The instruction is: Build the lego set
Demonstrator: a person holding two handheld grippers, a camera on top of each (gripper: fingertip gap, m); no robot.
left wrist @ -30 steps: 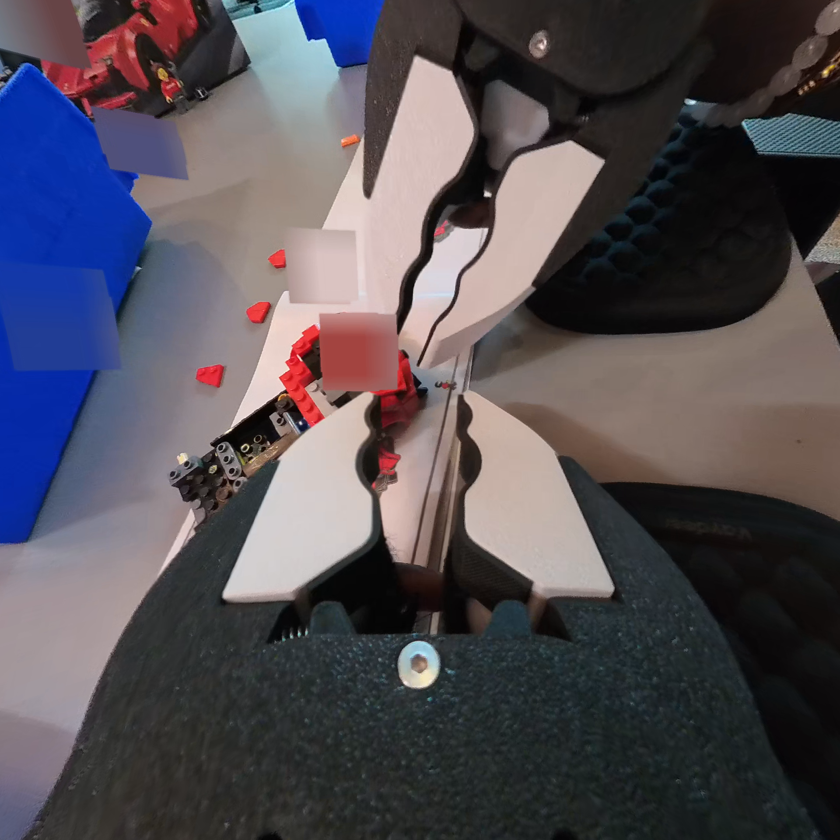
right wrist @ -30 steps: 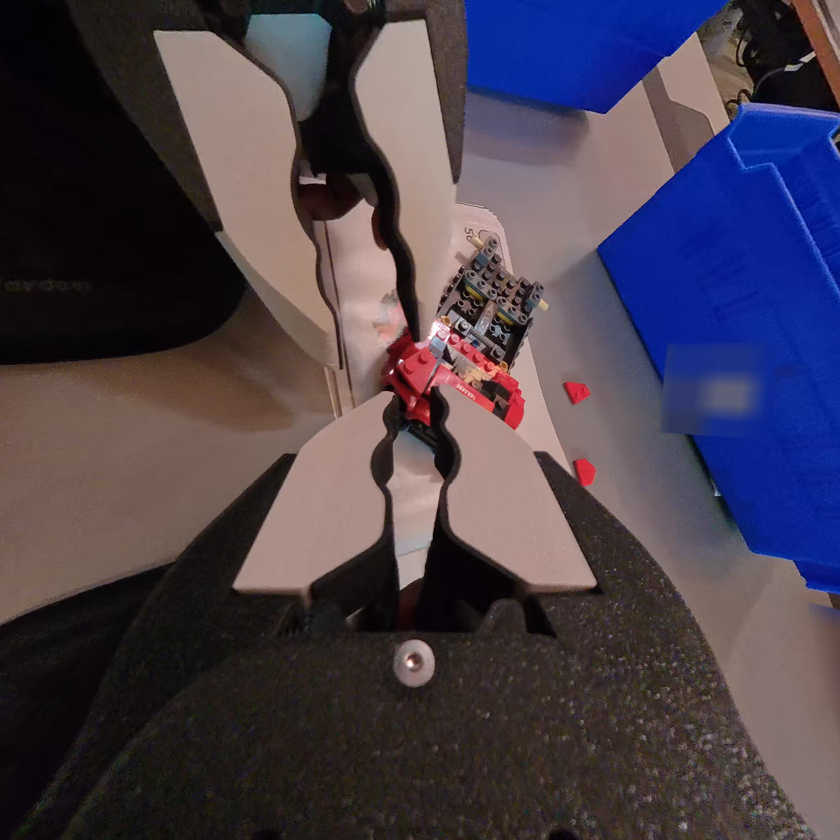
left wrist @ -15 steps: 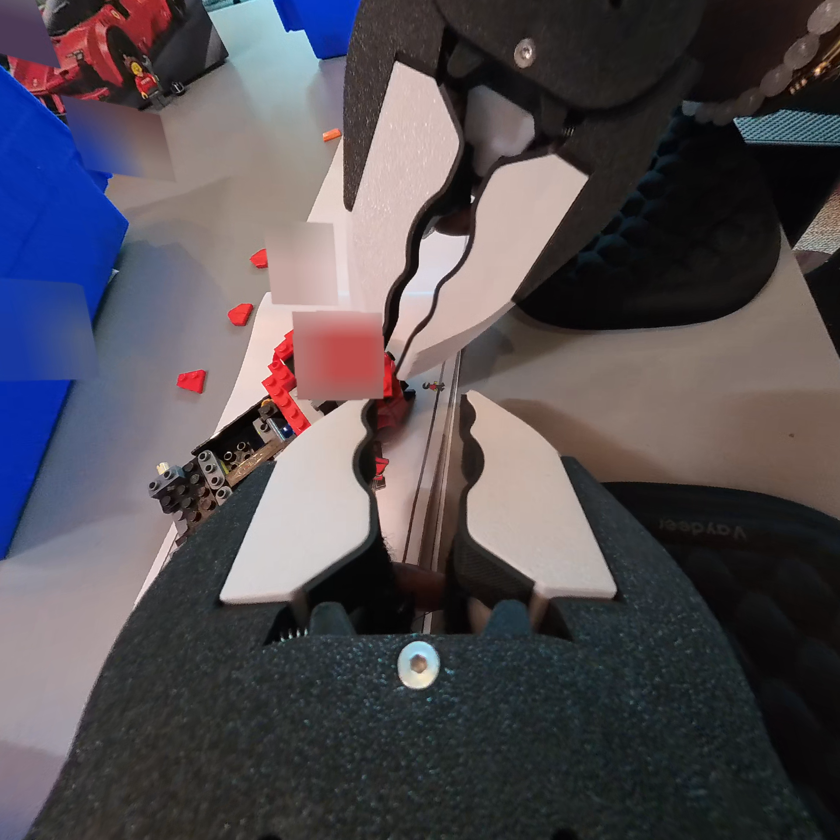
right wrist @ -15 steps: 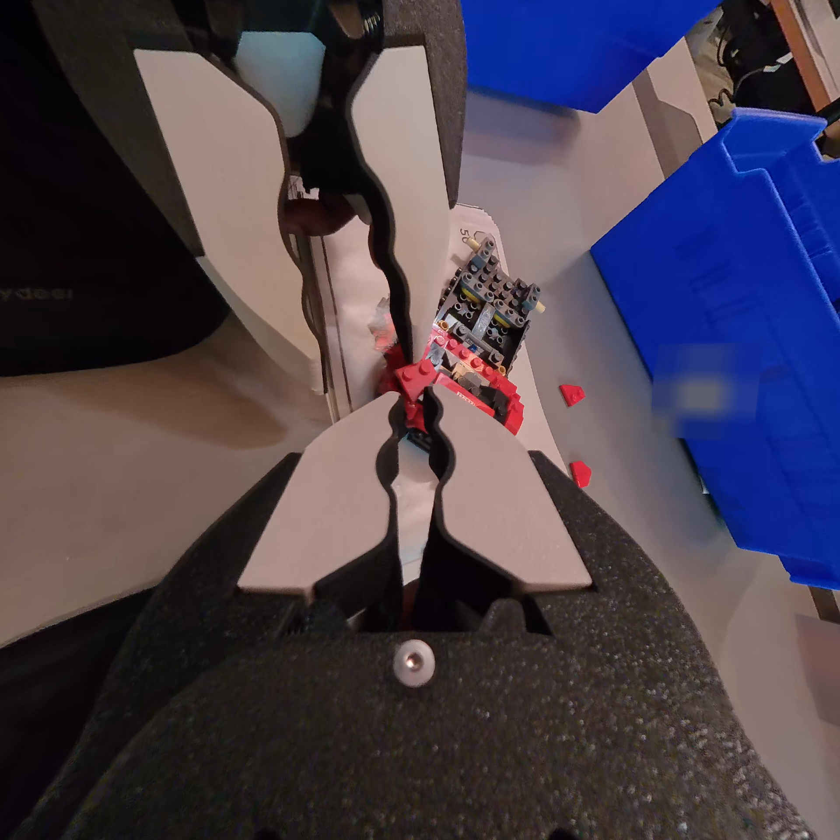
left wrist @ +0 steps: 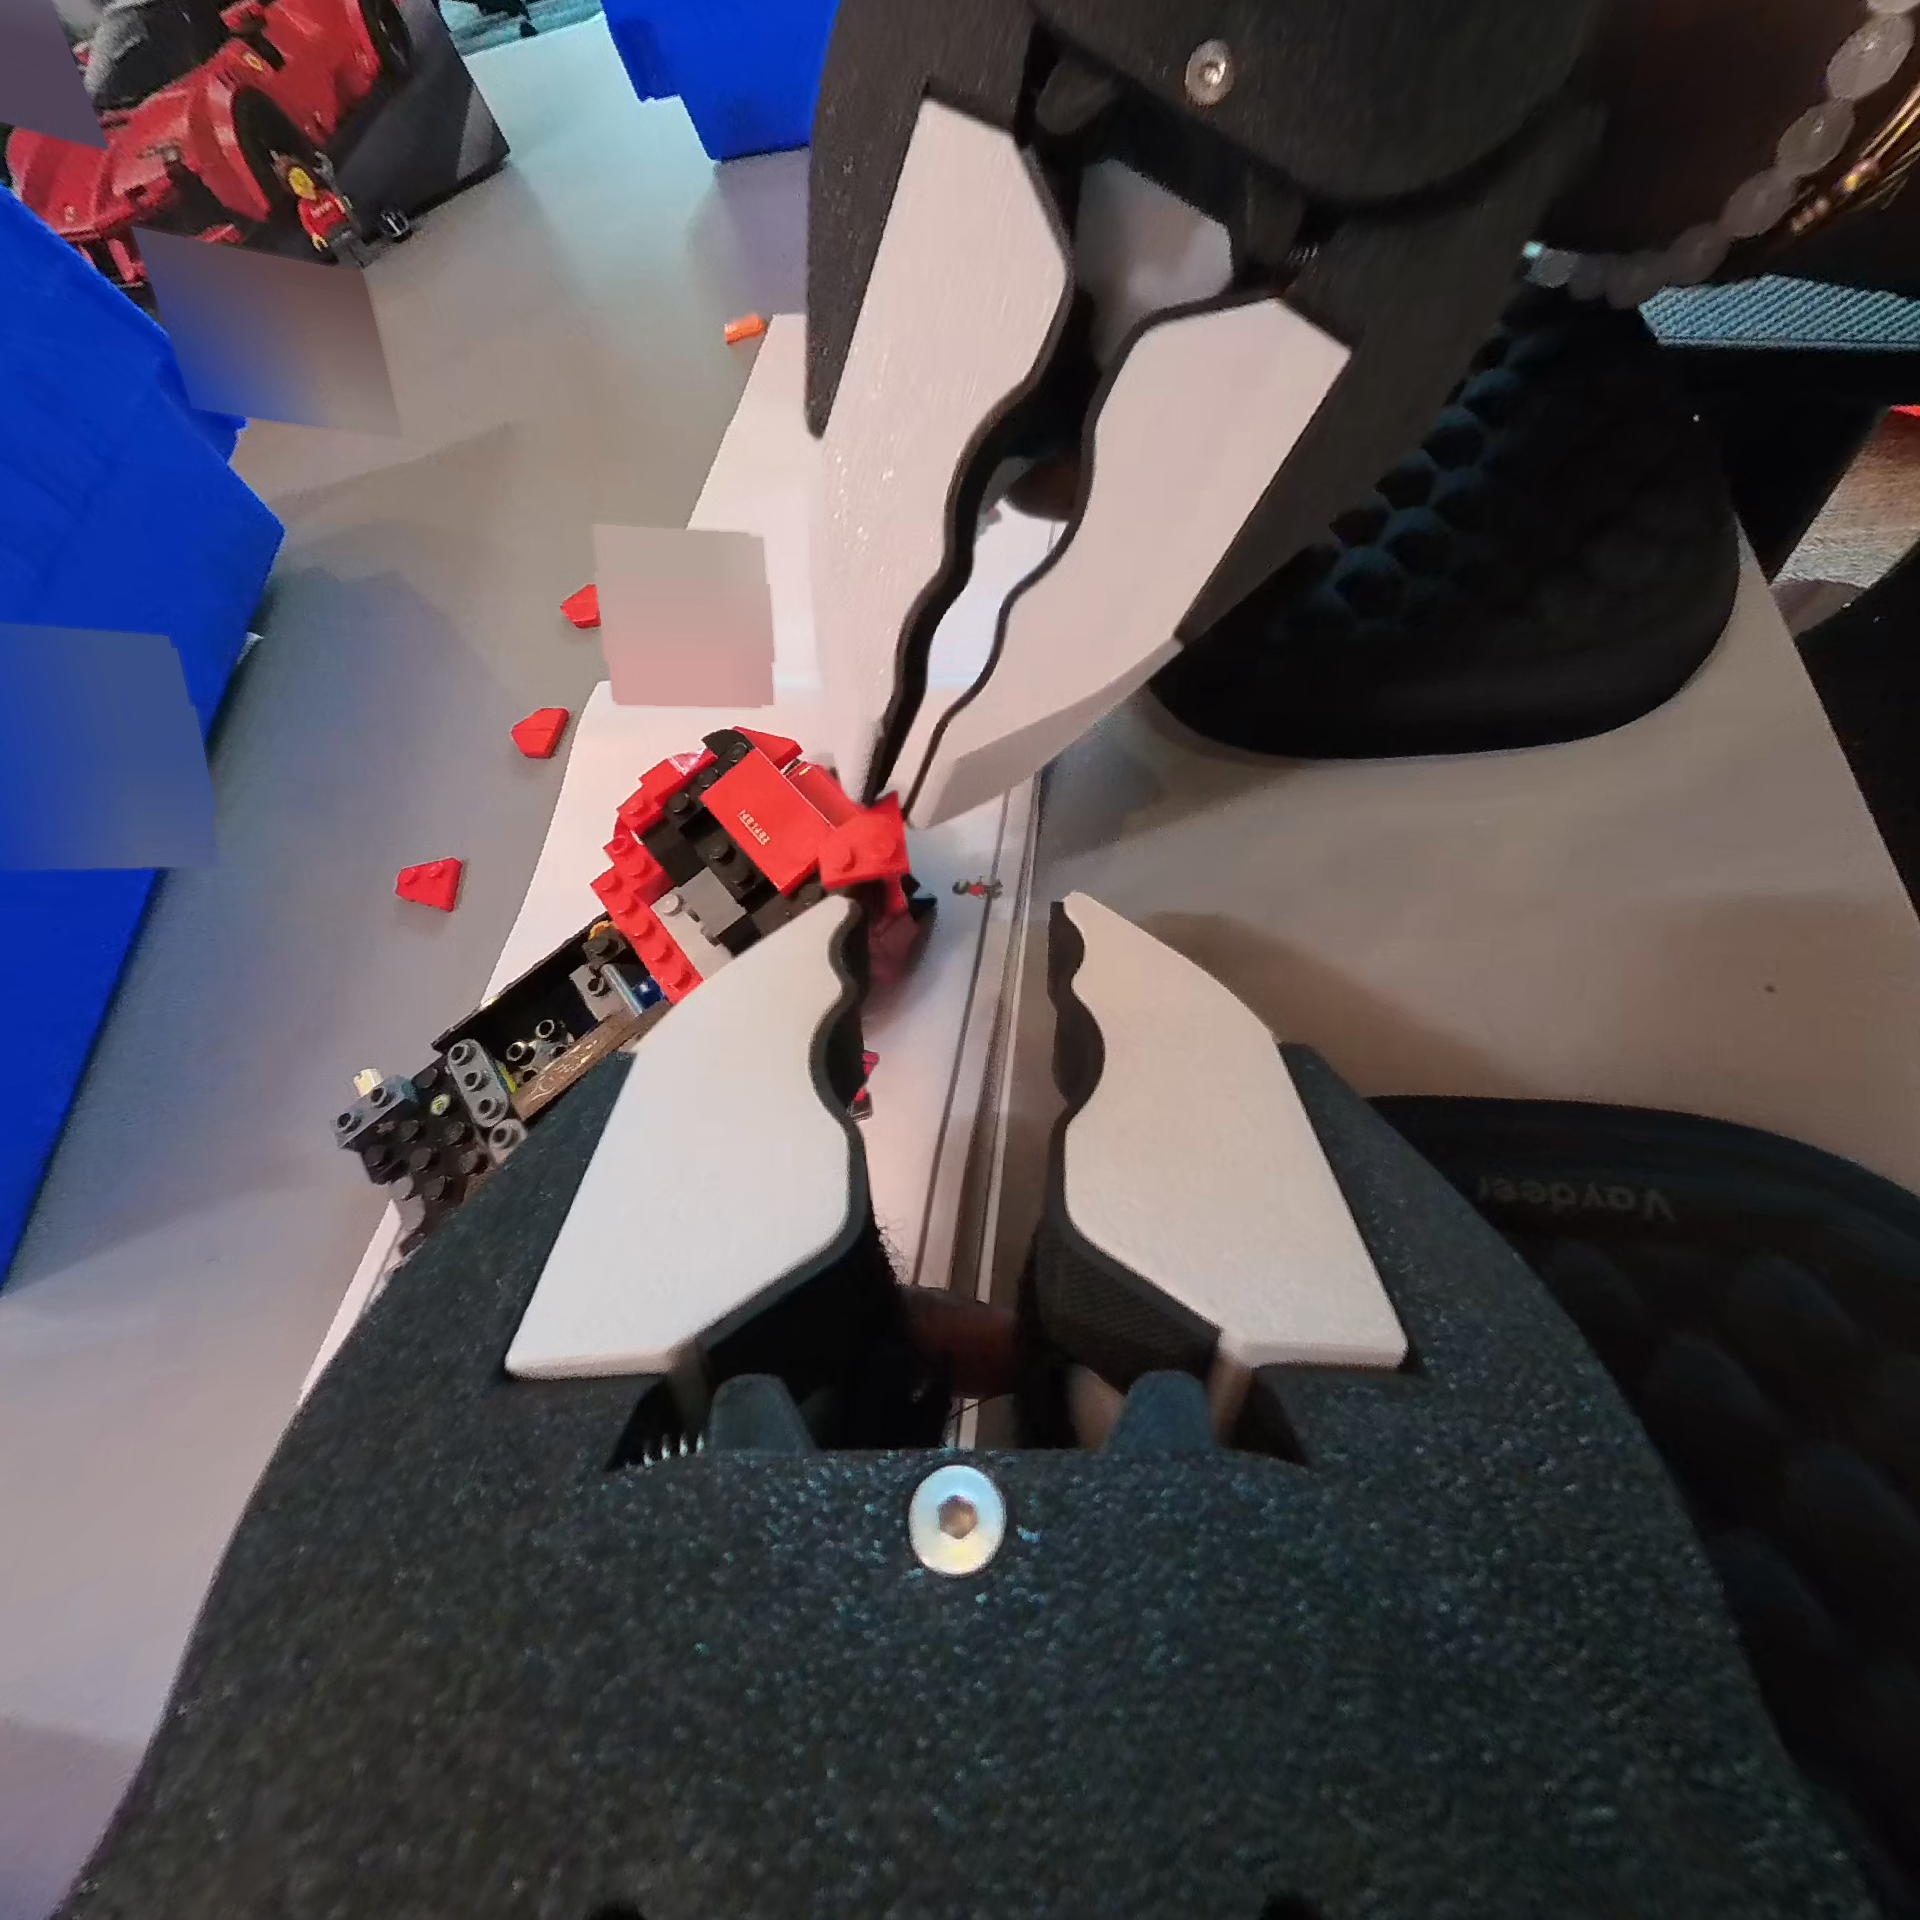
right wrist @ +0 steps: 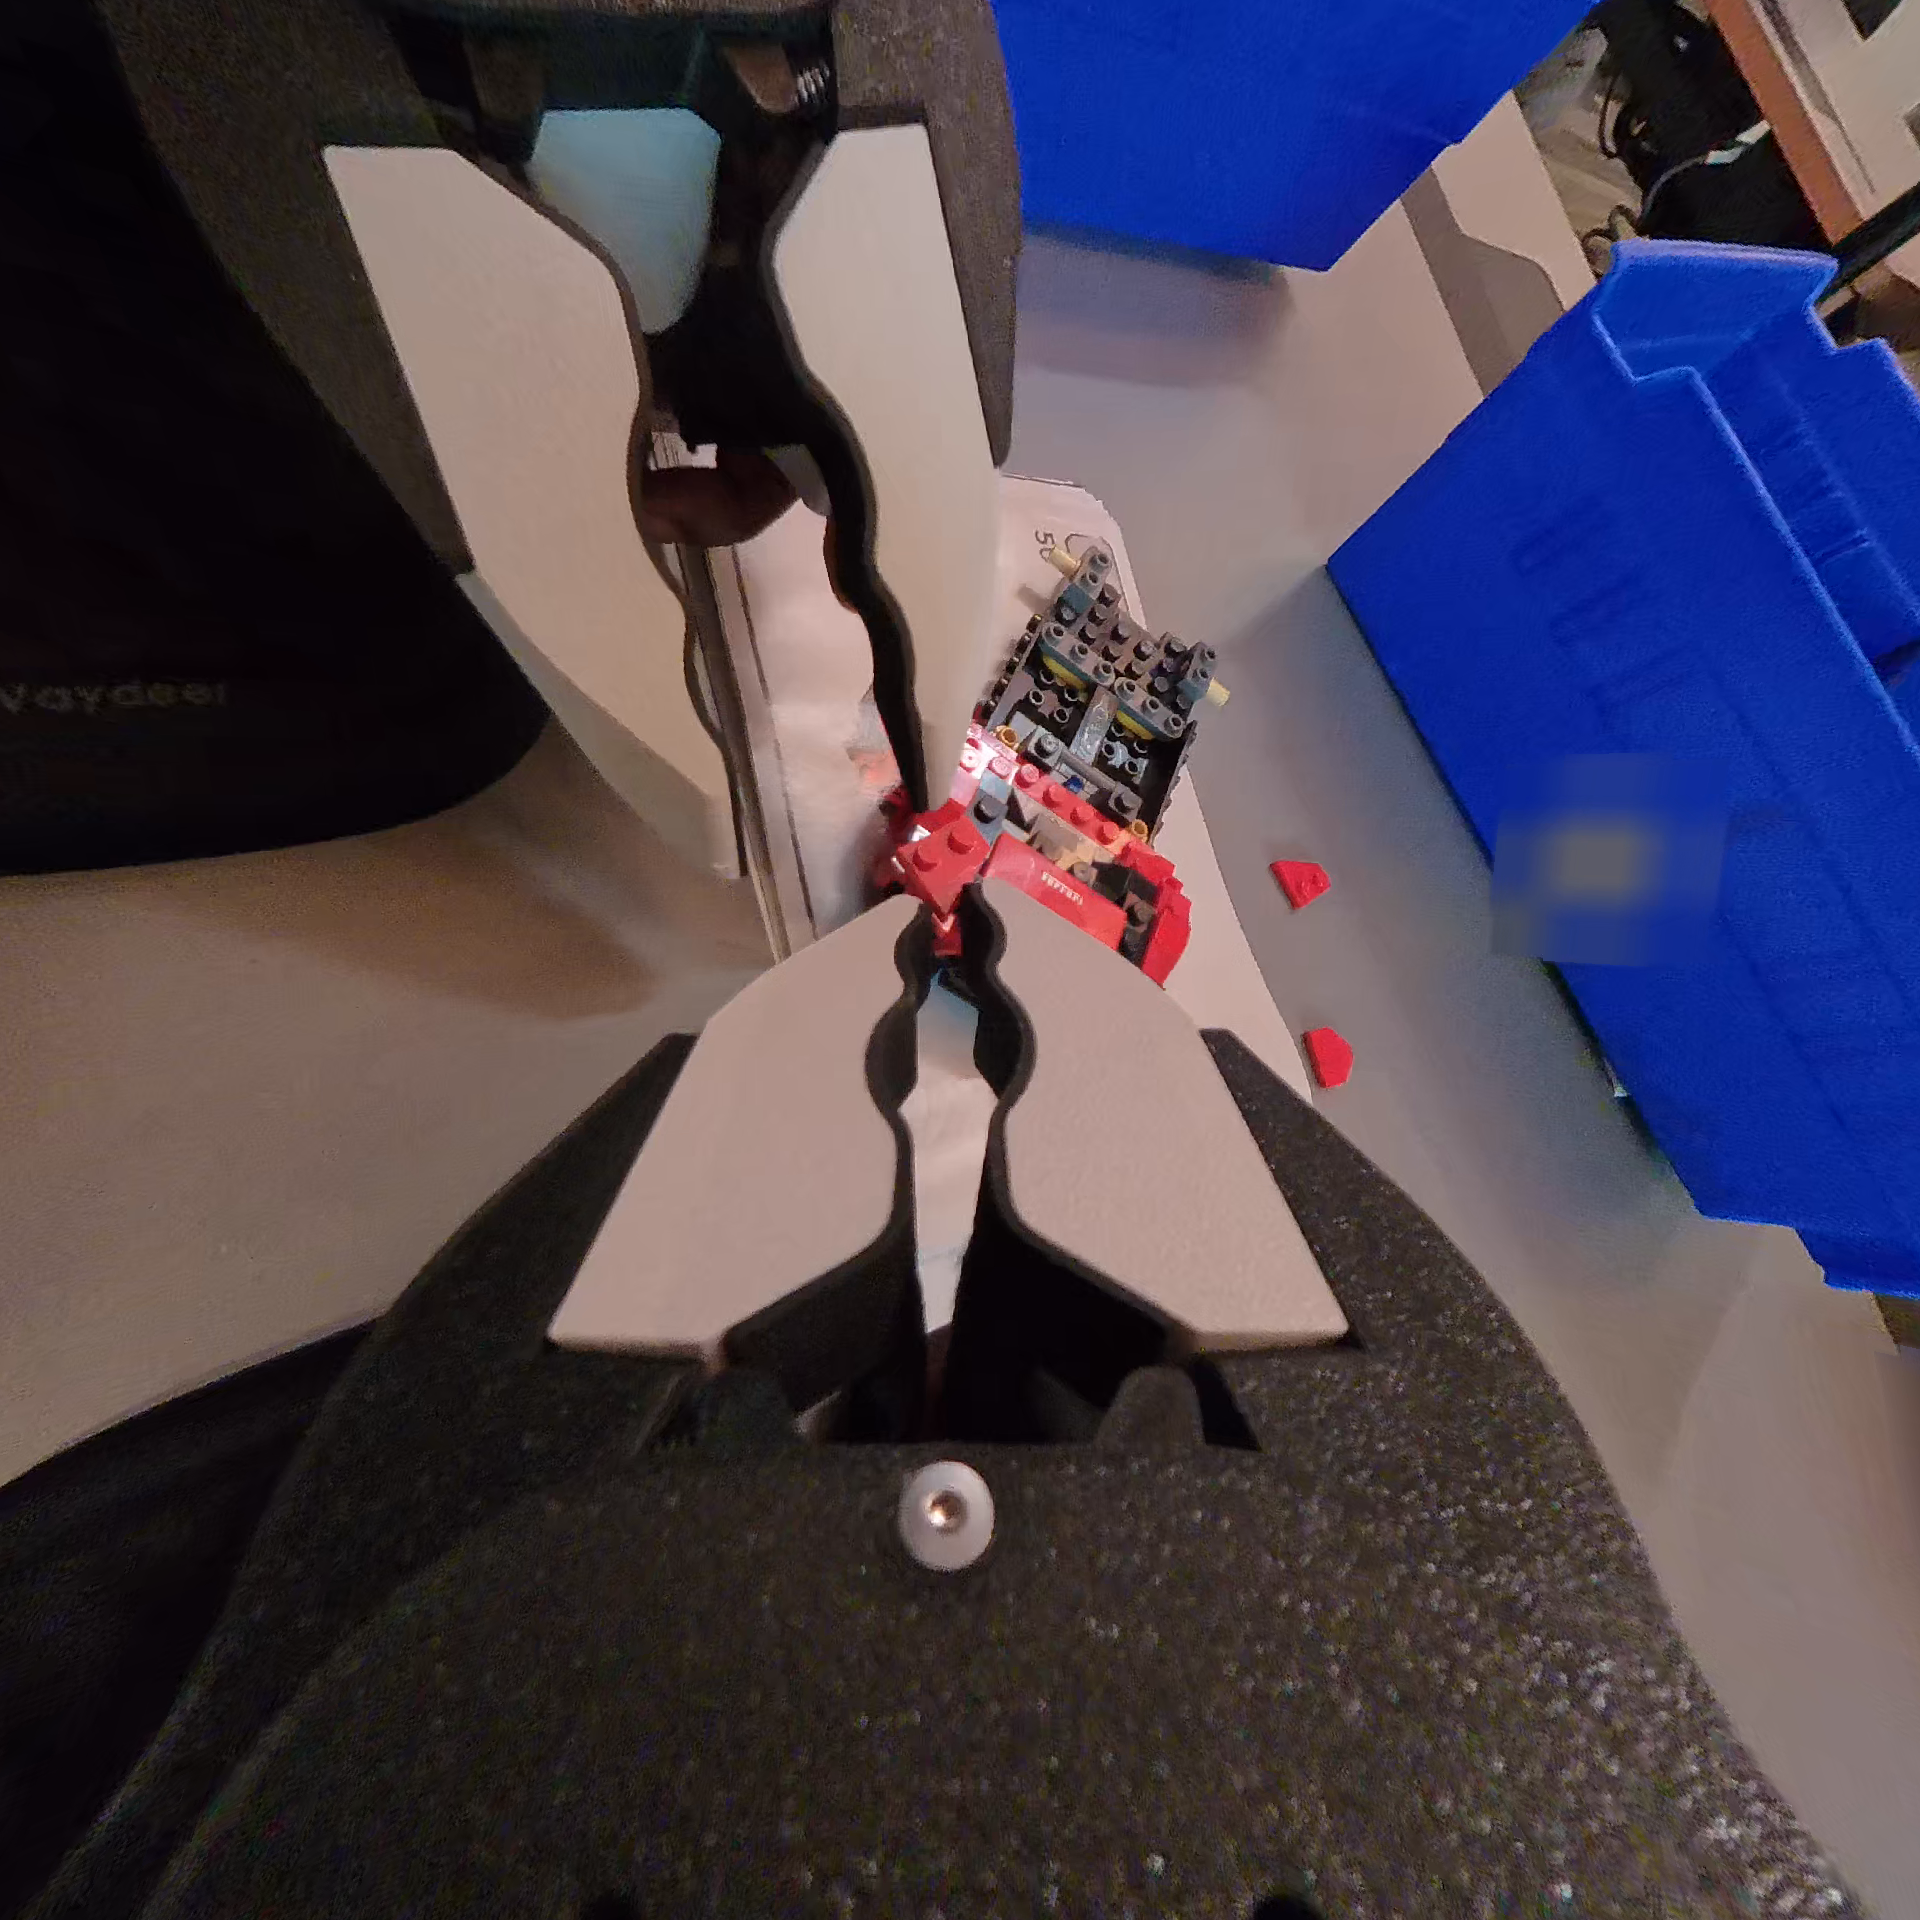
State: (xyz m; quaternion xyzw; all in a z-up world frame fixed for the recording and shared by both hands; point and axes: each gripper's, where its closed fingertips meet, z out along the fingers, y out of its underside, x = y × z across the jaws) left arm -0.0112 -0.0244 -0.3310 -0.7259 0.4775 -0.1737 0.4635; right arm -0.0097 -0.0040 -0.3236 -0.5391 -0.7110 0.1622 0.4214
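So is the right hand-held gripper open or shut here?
Shut. The right hand-held gripper has its tips pinched on the small red piece at the lego car; only a slit shows between them.

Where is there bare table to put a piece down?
Free: the grey table right of the white booklet, short of the black cushion. Crowded: around the red car, loose red pieces and blue bins.

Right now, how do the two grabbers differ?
The left gripper is open with a clear gap; the right gripper is nearly shut, pinching a small red piece. The left one's finger sits beside the lego car; the right's tips touch its front. Both have white fingers on black bodies.
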